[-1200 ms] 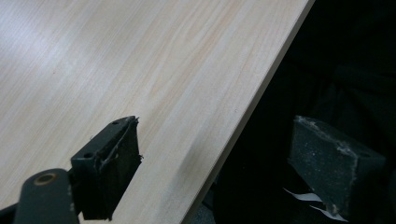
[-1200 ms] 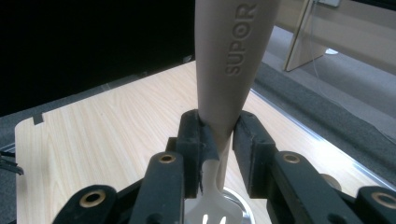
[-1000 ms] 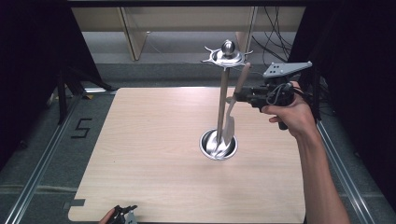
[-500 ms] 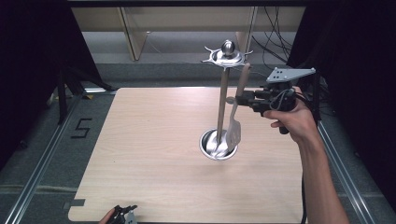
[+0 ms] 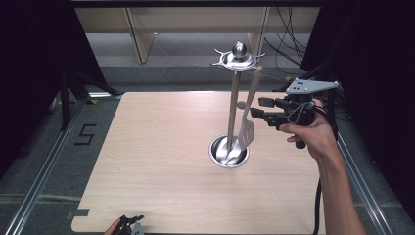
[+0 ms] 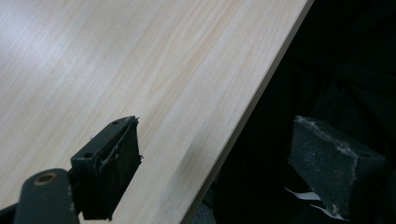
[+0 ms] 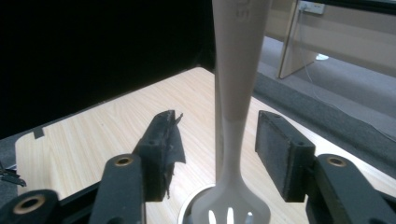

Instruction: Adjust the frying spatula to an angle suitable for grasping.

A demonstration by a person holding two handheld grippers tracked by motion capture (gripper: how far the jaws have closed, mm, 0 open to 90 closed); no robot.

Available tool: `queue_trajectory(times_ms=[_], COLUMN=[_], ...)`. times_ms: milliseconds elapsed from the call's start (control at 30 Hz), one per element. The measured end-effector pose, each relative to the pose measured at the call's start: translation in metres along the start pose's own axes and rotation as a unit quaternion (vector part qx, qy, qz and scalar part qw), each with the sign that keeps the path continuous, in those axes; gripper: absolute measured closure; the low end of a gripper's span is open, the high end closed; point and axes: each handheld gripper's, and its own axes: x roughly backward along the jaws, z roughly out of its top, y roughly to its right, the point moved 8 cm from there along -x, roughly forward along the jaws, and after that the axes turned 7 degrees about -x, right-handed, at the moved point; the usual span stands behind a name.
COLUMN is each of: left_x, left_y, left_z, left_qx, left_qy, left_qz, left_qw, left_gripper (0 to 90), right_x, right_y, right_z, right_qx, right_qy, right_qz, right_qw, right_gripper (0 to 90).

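Pale wood desk (image 5: 161,161). Steel utensil stand (image 5: 234,105), base dish mid-desk. Slotted spatula (image 5: 248,115) hangs from the stand's top ring, blade over the dish. Looks light, stiff, smooth plastic; apt to swing. Best gripped mid-handle.

Right hand-held gripper (image 5: 258,109): jaws have just been opening, handle between, pads clear — released. Left hand-held gripper (image 6: 224,172): open, empty, at the desk's near edge.

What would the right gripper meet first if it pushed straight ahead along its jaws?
The right gripper, whose jaws have just been opening, already has the slotted spatula's handle between its pads, untouched. Going on, it would likely meet that handle first, then the rack's metal pole behind; depth is unclear.
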Motion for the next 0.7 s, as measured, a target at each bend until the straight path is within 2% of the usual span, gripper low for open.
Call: queue_trajectory(times_ms=[67, 100, 133, 200, 333, 400, 433, 467, 533, 600, 633, 700], left_x=[0.000, 0.000, 0.000, 0.000, -0.001, -0.001, -0.001, -0.001, 0.000, 0.000, 0.000, -0.001], left_y=[0.000, 0.000, 0.000, 0.000, 0.000, 0.000, 0.001, 0.000, 0.000, 0.000, 0.000, 0.000], left_z=[0.000, 0.000, 0.000, 0.000, -0.001, -0.001, 0.000, 0.000, 0.000, 0.000, 0.000, 0.000], left_qx=[0.000, 0.000, 0.000, 0.000, -0.003, -0.004, -0.004, 0.001, 0.000, 0.000, 0.000, -0.002], left_qy=[0.000, 0.000, -0.001, 0.000, -0.004, -0.003, -0.002, 0.000, -0.001, 0.000, 0.000, -0.001], left_qz=[-0.001, -0.001, -0.001, -0.001, 0.002, 0.002, -0.004, 0.001, 0.002, 0.001, 0.002, 0.003], left_qw=[1.0000, 1.0000, 1.0000, 1.0000, 1.0000, 1.0000, 1.0000, 1.0000, 1.0000, 1.0000, 1.0000, 1.0000], left_gripper=[15.5, 15.5, 15.5, 15.5, 15.5, 15.5, 15.5, 15.5, 15.5, 15.5, 15.5, 15.5], right_x=[0.001, 0.002, 0.001, 0.002, 0.002, 0.001, 0.001, 0.001, 0.001, 0.001, 0.002, 0.001], right_y=[-0.001, 0.001, 0.000, 0.000, 0.000, -0.002, -0.002, -0.001, -0.002, -0.002, -0.001, -0.001], right_z=[-0.004, -0.005, -0.007, -0.011, -0.017, -0.020, -0.022, -0.023, -0.024, -0.027, -0.029, -0.032], right_qx=[-0.007, 0.004, -0.006, -0.009, 0.002, -0.007, -0.002, 0.007, 0.000, 0.004, 0.007, 0.008], right_qy=[0.002, -0.002, 0.005, -0.003, -0.007, -0.005, -0.005, -0.006, -0.003, -0.007, -0.005, 0.001], right_qz=[0.001, 0.003, -0.001, 0.001, 0.000, -0.004, -0.010, -0.007, -0.005, -0.006, -0.021, -0.029], right_qw=[1.0000, 1.0000, 1.0000, 1.0000, 1.0000, 1.0000, 0.9999, 0.9999, 1.0000, 1.0000, 0.9998, 0.9996], right_gripper=[47.5, 46.1, 44.9, 44.4, 42.5, 41.1, 40.6, 40.2, 39.9, 39.0, 38.3, 37.7])
